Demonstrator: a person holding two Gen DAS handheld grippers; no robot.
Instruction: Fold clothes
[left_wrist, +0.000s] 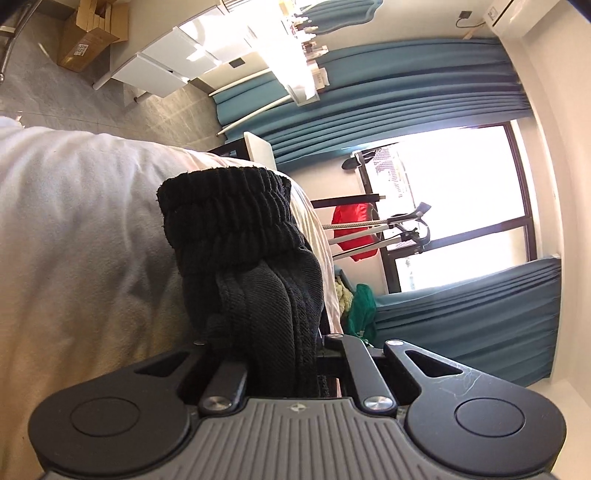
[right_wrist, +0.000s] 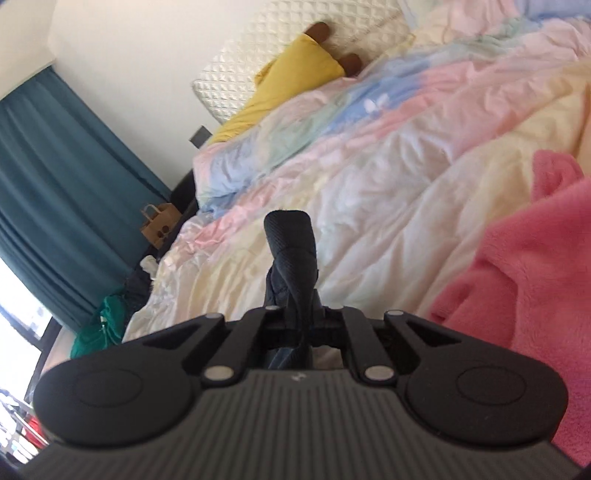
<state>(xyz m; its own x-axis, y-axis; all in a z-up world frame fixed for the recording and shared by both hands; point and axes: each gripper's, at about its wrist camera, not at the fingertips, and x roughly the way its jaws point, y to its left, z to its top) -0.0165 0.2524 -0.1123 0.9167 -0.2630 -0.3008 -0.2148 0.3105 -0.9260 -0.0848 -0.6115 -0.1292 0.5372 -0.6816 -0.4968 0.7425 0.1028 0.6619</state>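
In the left wrist view a black garment with a ribbed elastic band stands up out of my left gripper, which is shut on its bunched cloth. It hangs over the pale bed cover. In the right wrist view a fold of the same dark cloth sticks up from my right gripper, which is shut on it above the pastel quilt. The fingertips of both grippers are hidden by the cloth.
A pink fleece blanket lies at the right on the bed. A yellow garment rests against a white quilted pillow. Teal curtains, a window, a red garment, a green cloth and white drawers surround the bed.
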